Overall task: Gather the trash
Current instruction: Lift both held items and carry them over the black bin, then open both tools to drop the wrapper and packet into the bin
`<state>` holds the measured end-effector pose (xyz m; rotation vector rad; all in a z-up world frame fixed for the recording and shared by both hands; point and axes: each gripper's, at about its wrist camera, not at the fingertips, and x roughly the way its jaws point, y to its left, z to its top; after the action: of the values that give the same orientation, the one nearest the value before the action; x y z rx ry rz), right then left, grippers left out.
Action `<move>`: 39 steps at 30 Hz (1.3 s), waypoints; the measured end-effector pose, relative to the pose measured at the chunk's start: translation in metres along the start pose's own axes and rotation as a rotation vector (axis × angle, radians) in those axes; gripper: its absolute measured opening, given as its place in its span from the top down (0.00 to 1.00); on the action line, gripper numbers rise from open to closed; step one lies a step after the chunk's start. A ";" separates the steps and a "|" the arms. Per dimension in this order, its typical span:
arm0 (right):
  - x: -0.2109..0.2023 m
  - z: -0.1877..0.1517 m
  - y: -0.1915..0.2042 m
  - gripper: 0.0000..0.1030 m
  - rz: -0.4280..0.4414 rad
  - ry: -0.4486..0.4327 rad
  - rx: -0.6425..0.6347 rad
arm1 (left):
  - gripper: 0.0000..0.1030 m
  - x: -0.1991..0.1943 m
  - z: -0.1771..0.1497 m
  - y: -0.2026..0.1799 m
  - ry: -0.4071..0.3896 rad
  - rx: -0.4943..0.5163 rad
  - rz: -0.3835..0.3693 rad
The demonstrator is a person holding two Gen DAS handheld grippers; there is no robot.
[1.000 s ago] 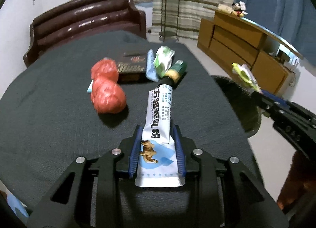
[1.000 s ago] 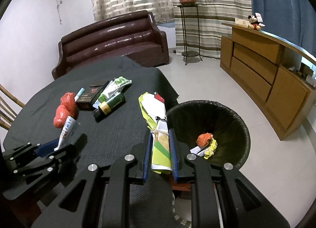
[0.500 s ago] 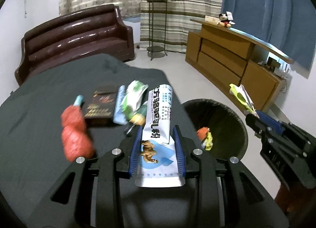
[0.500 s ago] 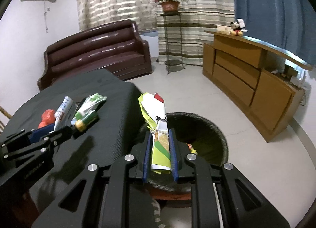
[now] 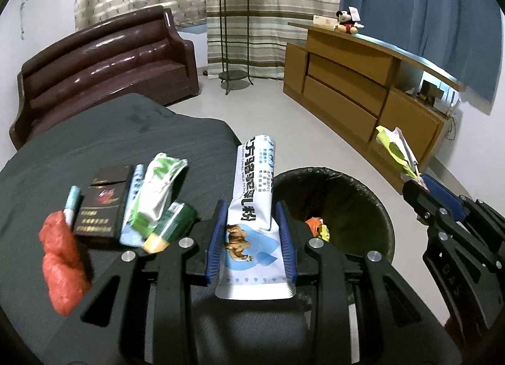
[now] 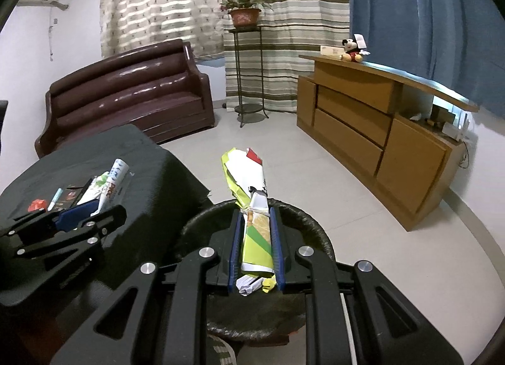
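Blue-padded hand-held grippers over the black-lined trash bin (image 5: pixel 363 194)
Left hand-held gripper (image 5: pixel 251 238) clamps a white sachet (image 5: pixel 254 194); right hand-held gripper (image 6: pixel 255 238) clamps a green-yellow wrapper (image 6: pixel 252 207)

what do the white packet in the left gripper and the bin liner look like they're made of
White packet: probably foil-lined plastic film, glossy print, with a silvery crimped end seal. Bin liner: thin black plastic, slightly shiny, wrinkled and folded over the rim.

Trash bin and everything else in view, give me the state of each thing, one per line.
Trash bin: open, lined, some scraps inside.
Left tool: shut on white sachet.
Right tool: shut on green and white wrapper.
Dark box: closed, flat on table.
Red bag: crumpled, on table.
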<state>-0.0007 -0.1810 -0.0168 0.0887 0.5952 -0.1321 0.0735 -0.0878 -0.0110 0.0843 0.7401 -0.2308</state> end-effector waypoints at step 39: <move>0.026 0.009 -0.014 0.69 -0.045 0.040 0.069 | 0.52 0.044 0.023 -0.027 0.053 0.031 0.017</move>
<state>0.0236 -0.1984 -0.0246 0.1446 0.6330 -0.1951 0.1139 -0.1251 -0.0240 0.1268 0.7884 -0.2246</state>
